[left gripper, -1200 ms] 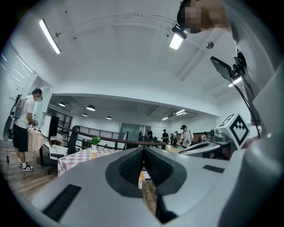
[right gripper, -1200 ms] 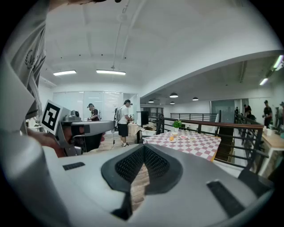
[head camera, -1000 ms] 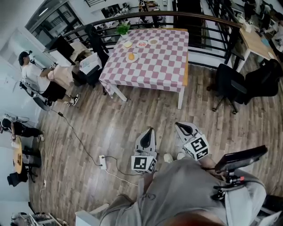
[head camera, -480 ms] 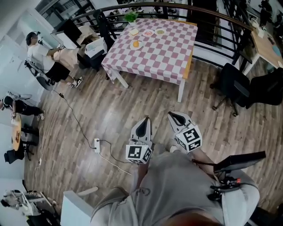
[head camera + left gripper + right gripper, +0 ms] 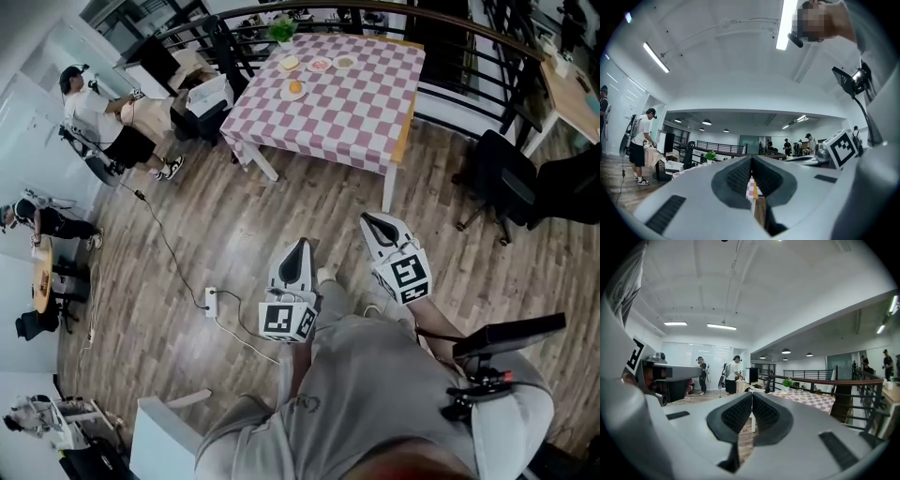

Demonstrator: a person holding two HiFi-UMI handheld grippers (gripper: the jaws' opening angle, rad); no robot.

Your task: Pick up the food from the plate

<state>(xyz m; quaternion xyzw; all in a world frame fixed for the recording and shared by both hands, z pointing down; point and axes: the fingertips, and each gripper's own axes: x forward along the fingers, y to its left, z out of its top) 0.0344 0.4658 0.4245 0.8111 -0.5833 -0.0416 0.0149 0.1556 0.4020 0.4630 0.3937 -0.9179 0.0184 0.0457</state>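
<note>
Showed both claws well short of the goal. Carried the left claw (image 5: 298,246) and the right claw (image 5: 367,220) side by side, pointing about level, over the wood floor (image 5: 216,234) and well apart from the table (image 5: 356,112). Found each claw with its pads pressed together and nothing between them, as read in the two gripper views.

Located the food (image 5: 296,86) on a plate (image 5: 287,95) near the far left corner of the checked table, with three other plates (image 5: 320,65) just beyond it, beside a plant (image 5: 281,31). Could not tell the food's kind at this range: an orange-yellow lump, perhaps bread or fruit.

Judged it light, probably soft, and easily crushed or smeared. Judged the plate smooth enough to slide if pushed.

Recommended a wide opening first, then a gentle pinch across the lump's middle from its sides. Recommended keeping the pads clear of the rim and squeezing only enough to lift.

Took the approach to the table as the step in hand, with nothing yet picked up.
</note>
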